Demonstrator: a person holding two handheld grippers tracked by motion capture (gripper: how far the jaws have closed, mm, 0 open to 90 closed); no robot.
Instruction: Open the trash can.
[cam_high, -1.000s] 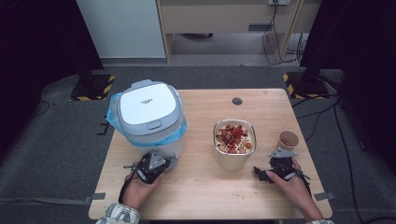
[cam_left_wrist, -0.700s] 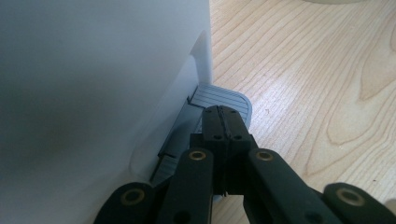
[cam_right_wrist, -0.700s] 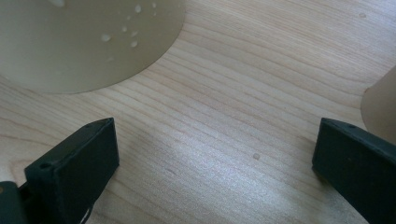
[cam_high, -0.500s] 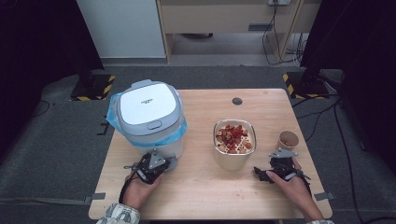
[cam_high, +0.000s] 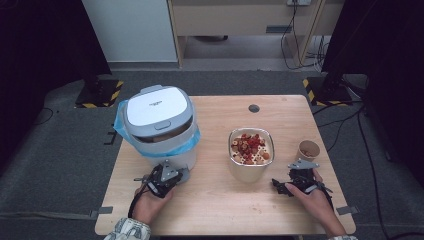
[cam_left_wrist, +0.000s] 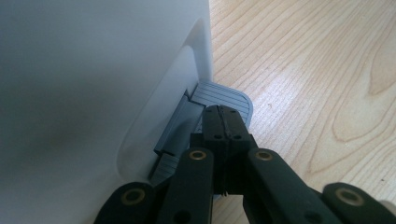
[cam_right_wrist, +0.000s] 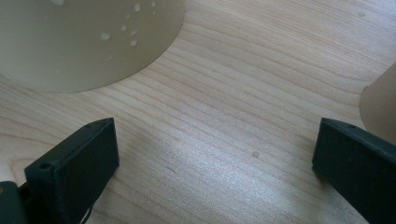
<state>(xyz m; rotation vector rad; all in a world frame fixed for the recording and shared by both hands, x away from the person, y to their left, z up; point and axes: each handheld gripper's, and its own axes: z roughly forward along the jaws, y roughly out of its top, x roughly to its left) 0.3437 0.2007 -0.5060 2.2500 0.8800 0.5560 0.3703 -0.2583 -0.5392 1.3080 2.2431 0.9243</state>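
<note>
White pedal bin (cam_high: 160, 125), blue-lined and lid shut, stands upright at the table's (cam_high: 215, 210) 10 o'clock. Its grey foot pedal (cam_left_wrist: 224, 95), seen in the left gripper view, juts toward 6 o'clock. The left gripper (cam_left_wrist: 223, 114), jaws pressed together, rests on the pedal. Metal bowl (cam_high: 251, 172) of red and tan pieces sits centre-right; paper cup (cam_high: 309, 149) at 3 o'clock. The right gripper (cam_right_wrist: 215, 154) is spread over bare wood.

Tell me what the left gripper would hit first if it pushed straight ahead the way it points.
Probably the grey ribbed pedal at the foot of the white lidded bin: the shut left gripper already sits on or just above it; contact is unclear.
</note>
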